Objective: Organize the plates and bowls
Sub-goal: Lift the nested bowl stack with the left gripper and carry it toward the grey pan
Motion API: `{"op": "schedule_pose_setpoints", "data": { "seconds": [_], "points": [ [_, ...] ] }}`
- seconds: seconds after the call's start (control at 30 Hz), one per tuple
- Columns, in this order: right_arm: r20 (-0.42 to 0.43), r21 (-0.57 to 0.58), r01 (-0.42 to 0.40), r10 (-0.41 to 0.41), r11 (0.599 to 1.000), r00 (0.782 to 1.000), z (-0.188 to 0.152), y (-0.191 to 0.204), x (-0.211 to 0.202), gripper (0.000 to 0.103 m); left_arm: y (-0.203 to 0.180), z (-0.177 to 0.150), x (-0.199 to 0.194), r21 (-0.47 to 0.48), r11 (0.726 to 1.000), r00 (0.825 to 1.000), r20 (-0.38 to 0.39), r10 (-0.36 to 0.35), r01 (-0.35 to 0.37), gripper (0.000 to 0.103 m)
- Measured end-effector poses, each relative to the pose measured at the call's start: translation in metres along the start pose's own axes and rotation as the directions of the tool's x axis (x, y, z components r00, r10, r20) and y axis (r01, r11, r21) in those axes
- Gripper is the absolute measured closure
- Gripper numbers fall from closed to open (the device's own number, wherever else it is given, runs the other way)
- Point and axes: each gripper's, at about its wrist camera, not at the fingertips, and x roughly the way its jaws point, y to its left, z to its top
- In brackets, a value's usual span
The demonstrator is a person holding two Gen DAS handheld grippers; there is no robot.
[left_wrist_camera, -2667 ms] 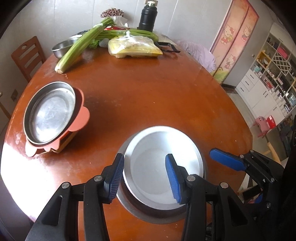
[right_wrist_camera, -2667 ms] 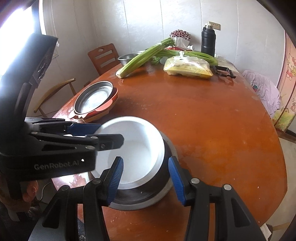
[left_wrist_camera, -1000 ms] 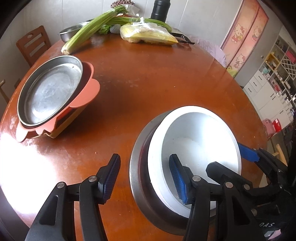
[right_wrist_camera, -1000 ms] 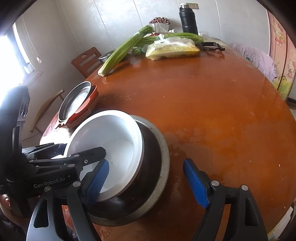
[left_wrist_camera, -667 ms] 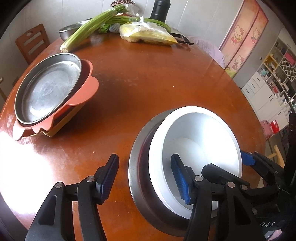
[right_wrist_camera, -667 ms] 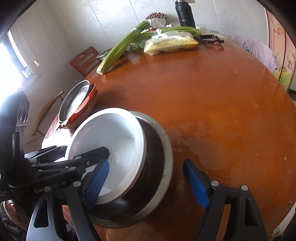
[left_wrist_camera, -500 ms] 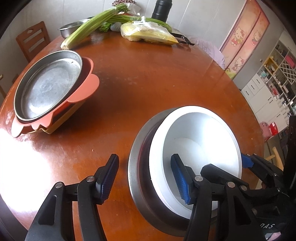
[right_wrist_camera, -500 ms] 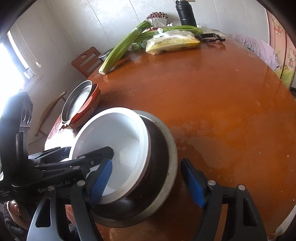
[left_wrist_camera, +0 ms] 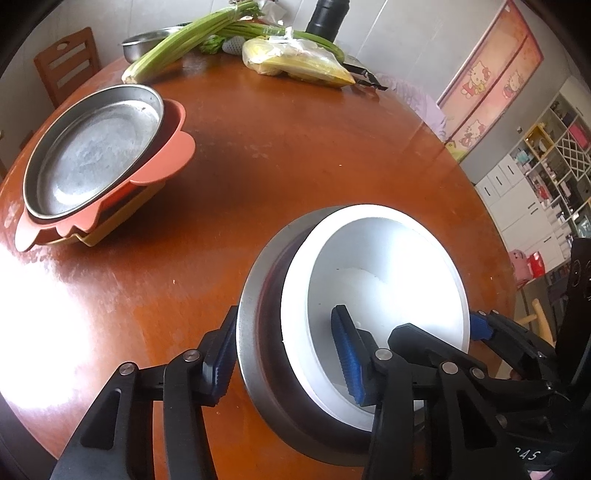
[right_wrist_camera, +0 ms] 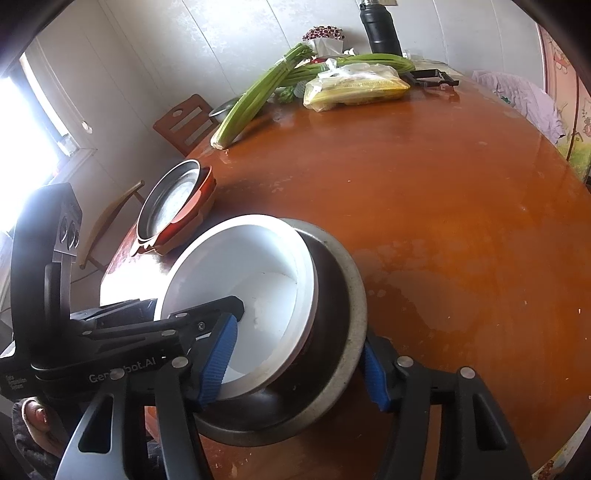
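A white bowl (left_wrist_camera: 380, 273) sits nested inside a steel bowl (left_wrist_camera: 255, 295) near the table's front edge; both show in the right wrist view as the white bowl (right_wrist_camera: 266, 273) and the steel bowl (right_wrist_camera: 343, 295). My left gripper (left_wrist_camera: 286, 354) straddles the stack's left rim, one finger outside the steel bowl, one inside the white bowl. My right gripper (right_wrist_camera: 299, 354) straddles the right rim the same way. Both sets of jaws press the nested rims. A steel plate (left_wrist_camera: 92, 147) lies on stacked orange and yellow plates (left_wrist_camera: 162, 162) at the left.
At the far edge lie celery stalks (left_wrist_camera: 184, 40), a yellow bag (left_wrist_camera: 295, 62), a black flask (right_wrist_camera: 380, 33) and a steel basin (left_wrist_camera: 147, 40). A wooden chair (left_wrist_camera: 66, 62) stands beyond the table's left side. The brown table (right_wrist_camera: 443, 184) ends close behind the bowls.
Both grippers have narrowed onto the rims of the nested bowls. The bowl stack looks tilted and a little closer than before.
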Motion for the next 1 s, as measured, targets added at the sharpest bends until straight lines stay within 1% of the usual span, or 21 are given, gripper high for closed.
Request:
{"op": "schedule_pose_setpoints", "data": {
  "seconds": [0.2, 0.67, 0.83, 1.0],
  "points": [
    [-0.010, 0.006, -0.018, 0.018, 1.000, 1.000, -0.001, -0.001, 0.001, 0.041, -0.003, -0.001, -0.002, 0.003, 1.000, 1.000, 0.001, 0.010, -0.010, 0.059],
    [0.007, -0.005, -0.021, 0.021, 1.000, 1.000, -0.001, 0.003, -0.005, 0.041, -0.003, -0.002, -0.012, -0.002, 1.000, 1.000, 0.020, 0.016, -0.016, 0.060],
    [0.009, -0.017, -0.024, 0.024, 1.000, 1.000, 0.001, 0.008, -0.006, 0.042, 0.002, -0.002, -0.020, -0.013, 1.000, 0.999, 0.031, 0.018, -0.017, 0.060],
    [0.017, -0.043, -0.030, 0.031, 0.999, 0.999, 0.006, 0.021, -0.008, 0.042, 0.012, -0.001, -0.031, -0.029, 0.999, 0.998, 0.059, 0.023, -0.021, 0.059]
  ]
}}
